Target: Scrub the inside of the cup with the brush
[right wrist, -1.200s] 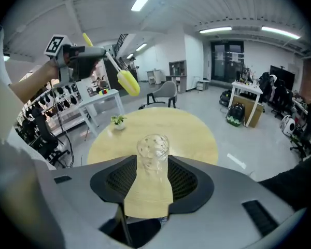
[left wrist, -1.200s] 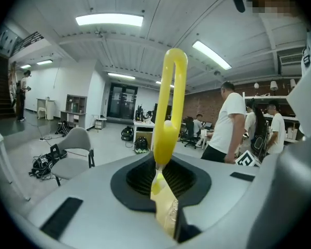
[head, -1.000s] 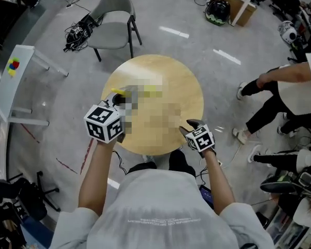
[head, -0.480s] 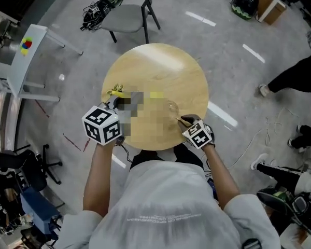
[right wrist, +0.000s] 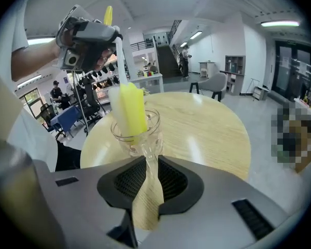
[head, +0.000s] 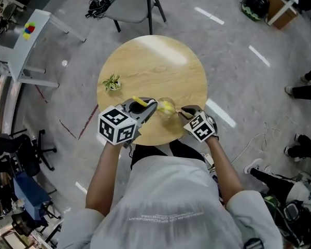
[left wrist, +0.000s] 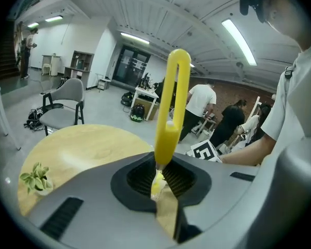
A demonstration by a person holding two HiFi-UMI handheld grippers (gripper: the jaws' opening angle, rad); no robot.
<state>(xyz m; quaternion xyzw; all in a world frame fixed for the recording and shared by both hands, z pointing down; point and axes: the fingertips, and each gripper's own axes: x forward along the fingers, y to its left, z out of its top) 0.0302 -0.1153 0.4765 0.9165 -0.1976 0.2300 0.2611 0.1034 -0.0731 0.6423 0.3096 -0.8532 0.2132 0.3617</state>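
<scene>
Brush (head: 140,101): yellow handle clamped in the jaws of the left gripper (head: 146,110), which stand almost together on it. In the left gripper view the looped end of the handle rises straight out beyond the jaws. Below those jaws a pale stem runs down and to the right to the yellow sponge head (right wrist: 130,108). The head sits inside the cup (head: 167,108), its top showing above the rim. The cup is clear glass, upright on the round wooden surface (head: 155,61) near its front edge, between the two sets of jaws. The jaws of the right gripper (head: 185,111) have just been closing; they are now narrow and pinch the clear near side of the cup, whose bowl sits just ahead of them.
</scene>
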